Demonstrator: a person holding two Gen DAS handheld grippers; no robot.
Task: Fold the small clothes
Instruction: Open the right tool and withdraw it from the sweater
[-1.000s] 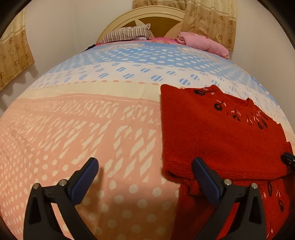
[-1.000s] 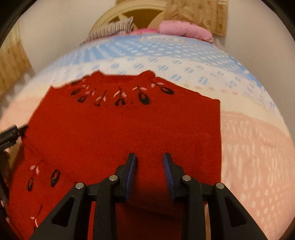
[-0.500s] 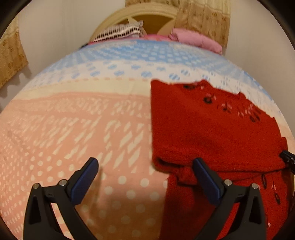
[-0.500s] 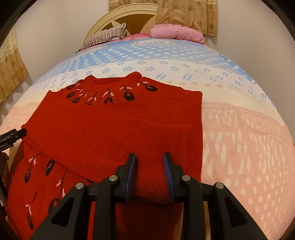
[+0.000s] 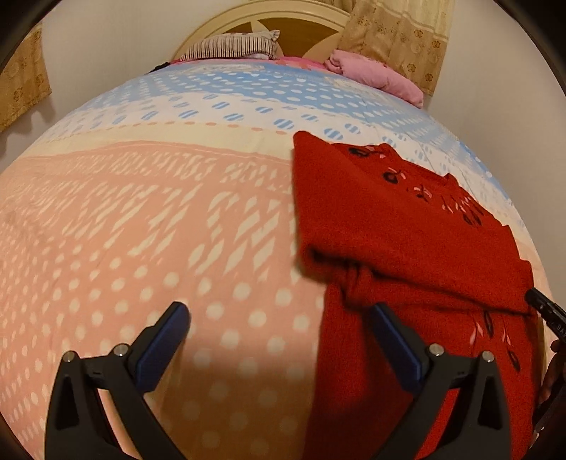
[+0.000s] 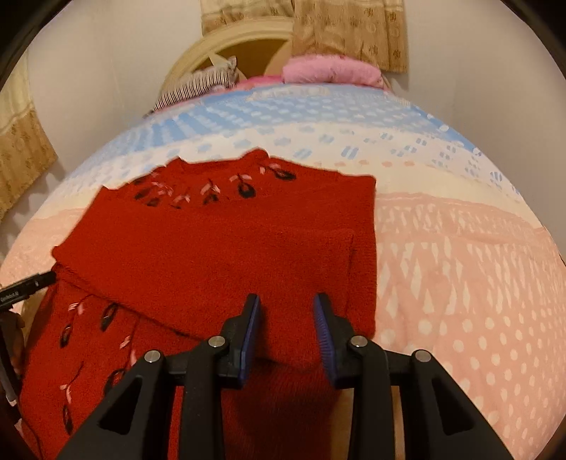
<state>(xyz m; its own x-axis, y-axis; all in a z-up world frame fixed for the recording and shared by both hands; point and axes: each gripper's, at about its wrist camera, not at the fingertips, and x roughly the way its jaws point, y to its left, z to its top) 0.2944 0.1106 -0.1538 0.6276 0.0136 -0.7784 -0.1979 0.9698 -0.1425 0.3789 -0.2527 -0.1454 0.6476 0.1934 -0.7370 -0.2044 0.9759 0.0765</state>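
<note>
A red knit sweater (image 5: 406, 230) with black and pink flower stitching lies on the patterned bedspread (image 5: 141, 212), its upper part folded down over its lower part. My left gripper (image 5: 279, 318) is open wide above the bedspread. Its right finger (image 5: 396, 339) hangs over the sweater's left edge, and nothing is between the jaws. My right gripper (image 6: 287, 318) is over the sweater (image 6: 212, 254) at the near right end of the fold. Its jaws are opening, with the thick folded edge between them. The left gripper's fingertip (image 6: 28, 286) shows at the sweater's far left.
A striped pillow (image 5: 230, 46) and a pink blanket (image 5: 375, 78) lie at the head of the bed, by the cream headboard (image 5: 269, 21). Patterned curtains (image 5: 399, 32) hang behind on a white wall. Bare bedspread stretches left of the sweater in the left wrist view and right of it in the right wrist view.
Both grippers have drawn back toward the near edge, so the sweater sits farther off in both views. The right gripper's jaws have spread a little. The left stays wide open.
</note>
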